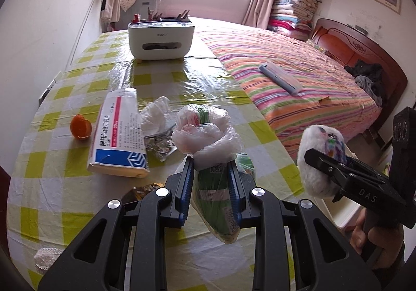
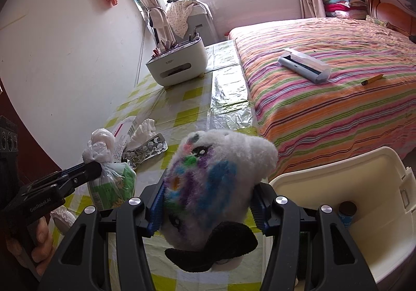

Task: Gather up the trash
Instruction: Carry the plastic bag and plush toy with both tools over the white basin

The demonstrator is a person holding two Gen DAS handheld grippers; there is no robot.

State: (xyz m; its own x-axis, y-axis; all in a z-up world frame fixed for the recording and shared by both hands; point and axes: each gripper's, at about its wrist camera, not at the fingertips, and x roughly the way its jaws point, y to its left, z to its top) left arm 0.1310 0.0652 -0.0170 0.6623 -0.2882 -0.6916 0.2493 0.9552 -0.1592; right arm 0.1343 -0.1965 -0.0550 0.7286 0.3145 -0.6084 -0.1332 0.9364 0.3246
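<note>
My left gripper (image 1: 211,161) is shut on a clear plastic bag (image 1: 208,132) with green packaging inside, held above the checked table (image 1: 78,202); it also shows in the right wrist view (image 2: 109,174). My right gripper (image 2: 208,187) is shut on a white plush toy (image 2: 215,174) with coloured marks, near the table's right edge; the toy shows in the left wrist view (image 1: 321,158). A cream bin (image 2: 364,187) stands open to the right, with a small dark-lidded jar (image 2: 347,210) inside. On the table lie a medicine box (image 1: 119,135), crumpled tissue (image 1: 156,117), a blister pack (image 2: 145,150) and an orange peel (image 1: 80,127).
A white tissue-box organizer (image 1: 161,39) stands at the table's far end. A striped bed (image 1: 299,78) lies right of the table with a grey roller (image 1: 280,78) on it. A wall runs along the left. A lace item (image 1: 46,259) lies at the table's near left.
</note>
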